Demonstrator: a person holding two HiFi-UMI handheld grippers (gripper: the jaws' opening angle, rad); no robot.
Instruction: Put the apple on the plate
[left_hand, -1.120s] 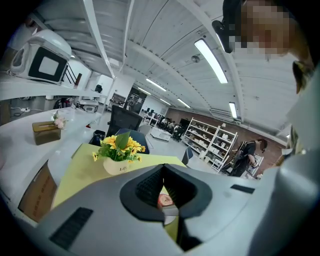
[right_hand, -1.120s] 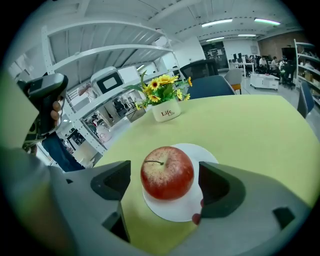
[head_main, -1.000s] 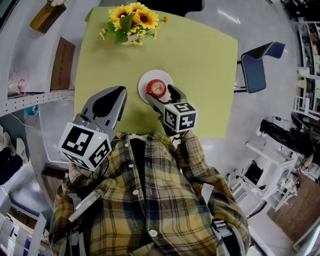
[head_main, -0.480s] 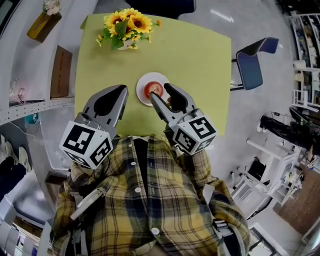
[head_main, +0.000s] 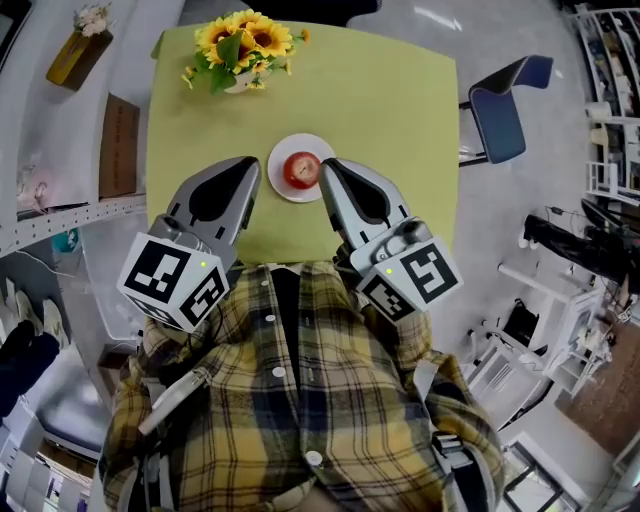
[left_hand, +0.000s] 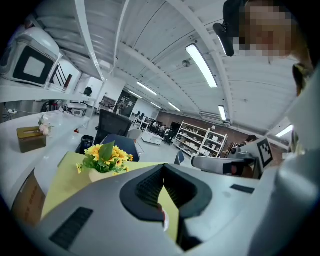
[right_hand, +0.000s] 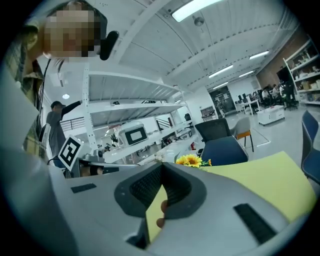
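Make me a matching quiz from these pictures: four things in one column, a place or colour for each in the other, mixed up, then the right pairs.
Column one:
1. apple
2. plate
3. sunflowers
4. chair

Column two:
A. at the far edge of the table
B. blue, standing beside the table
C. red, lying on the plate
D. white, on the table under the apple

Pairs: 1-C, 2-D, 3-A, 4-B
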